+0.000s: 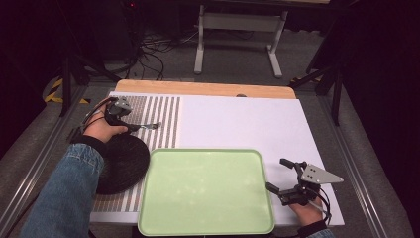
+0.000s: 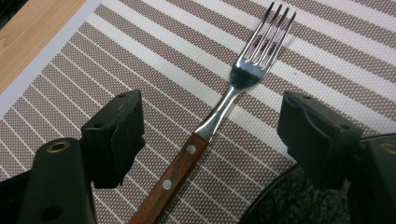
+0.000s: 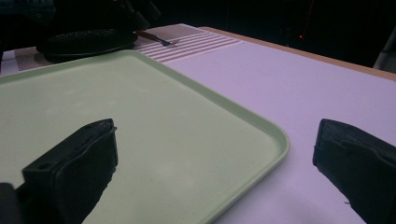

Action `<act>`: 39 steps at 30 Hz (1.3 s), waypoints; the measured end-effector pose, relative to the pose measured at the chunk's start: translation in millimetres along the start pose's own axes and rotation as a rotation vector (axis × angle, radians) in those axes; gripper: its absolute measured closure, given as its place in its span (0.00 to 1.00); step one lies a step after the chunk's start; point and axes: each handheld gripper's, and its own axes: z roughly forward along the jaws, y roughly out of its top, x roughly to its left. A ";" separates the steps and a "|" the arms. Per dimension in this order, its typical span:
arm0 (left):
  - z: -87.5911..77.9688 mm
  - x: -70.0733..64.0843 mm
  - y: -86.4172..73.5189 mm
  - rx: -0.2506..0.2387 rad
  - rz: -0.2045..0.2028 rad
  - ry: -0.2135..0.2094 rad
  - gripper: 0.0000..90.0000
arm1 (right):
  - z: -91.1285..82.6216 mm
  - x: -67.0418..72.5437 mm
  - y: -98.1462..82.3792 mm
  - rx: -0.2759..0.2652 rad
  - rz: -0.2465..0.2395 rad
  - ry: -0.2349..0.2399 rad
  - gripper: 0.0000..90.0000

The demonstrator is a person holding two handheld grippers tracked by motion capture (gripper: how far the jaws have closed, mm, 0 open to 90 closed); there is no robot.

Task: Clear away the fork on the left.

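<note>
— While the left gripper (image 1: 130, 122) hung over the striped placemat (image 1: 163, 111), where did the fork (image 2: 219, 116) lie?

— Flat on that placemat, at the far left of the table (image 1: 247, 119). In the left gripper view its wooden handle, set with two rivets, ran up between the two black jaws, and the steel tines pointed away from the camera. The jaws stood wide apart, one on each side of the handle, and neither touched it.

— And the dark plate (image 1: 121, 161)?

— It sat on the same placemat, nearer the person, just beside the left edge of the green tray (image 1: 205, 191). The left forearm, in a denim sleeve (image 1: 69, 193), crossed over part of it. In the left gripper view its rim showed just under the right-hand jaw.

— What of the right gripper (image 1: 280, 176)?

— It was held low at the near right of the table, over the white cover beside the tray's right edge. Its jaws were spread wide too, with nothing between them. In the right gripper view one jaw stood over the tray's bare surface and the other over the white cover, with the tray's rounded corner between them.

— Was the tray carrying anything?

— No, its surface was bare.
</note>
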 end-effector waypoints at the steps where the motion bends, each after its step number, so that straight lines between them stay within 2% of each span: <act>1: 1.0 0.6 -0.2 0.006 -0.002 0.001 0.26 | 0.0 0.1 0.0 0.000 -0.001 0.000 0.00; 4: 5.2 3.1 -1.0 0.019 -0.002 -0.001 0.24 | 0.0 -0.1 -0.2 -0.001 0.002 0.002 0.00; 5: 7.5 4.7 -1.3 0.031 0.017 -0.003 0.24 | -0.2 -0.4 -0.5 -0.003 0.003 0.002 0.00; 7: 8.9 5.6 -1.4 0.041 0.028 -0.004 0.25 | -0.1 -0.6 -0.7 -0.004 0.006 0.003 0.00; 12: 14.8 10.0 -3.3 0.028 0.042 -0.024 0.28 | -0.1 -0.8 -1.1 -0.001 0.008 0.003 0.00; 14: 18.5 13.0 -5.6 0.045 0.050 -0.026 0.27 | -0.4 -1.0 -1.3 0.000 0.009 0.004 0.00; 18: 20.1 14.3 -8.0 0.046 0.038 -0.049 0.30 | -0.3 -1.1 -1.5 0.002 0.010 0.005 0.00; 20: 20.3 16.0 -8.8 0.054 0.060 -0.049 0.33 | -0.2 -1.0 -1.6 0.003 0.009 0.006 0.00; 21: 20.6 16.8 -9.6 0.059 0.059 -0.063 0.34 | -0.2 -1.0 -1.6 0.003 0.009 0.007 0.00; 22: 21.6 18.1 -9.9 0.058 0.083 -0.076 0.36 | -0.2 -1.1 -1.6 0.003 0.010 0.008 0.00; 23: 21.6 18.1 -9.9 0.058 0.083 -0.076 0.36 | -0.2 -1.1 -1.6 0.003 0.010 0.008 0.00; 27: 22.5 20.0 -9.5 0.078 0.126 -0.092 0.40 | -0.3 -1.2 -1.6 0.002 0.009 0.010 0.00; 30: 22.7 21.5 -9.5 0.091 0.133 -0.101 0.43 | -0.3 -1.4 -1.7 0.001 0.010 0.011 0.00; 31: 23.0 22.0 -9.8 0.097 0.131 -0.100 0.44 | -0.3 -1.4 -1.7 0.000 0.011 0.012 0.00; 32: 23.7 22.2 -10.6 0.099 0.102 -0.122 0.48 | -0.4 -1.4 -1.7 0.000 0.009 0.014 0.00; 33: 23.7 22.2 -10.6 0.099 0.102 -0.122 0.49 | -0.4 -1.4 -1.7 0.000 0.009 0.014 0.00; 34: 24.6 22.0 -11.0 0.091 0.075 -0.137 0.49 | -0.4 -1.4 -1.8 0.000 0.010 0.014 0.00; 39: 24.9 24.6 -12.7 0.085 0.038 -0.178 0.56 | -0.9 -1.5 -1.8 -0.004 0.013 0.019 0.00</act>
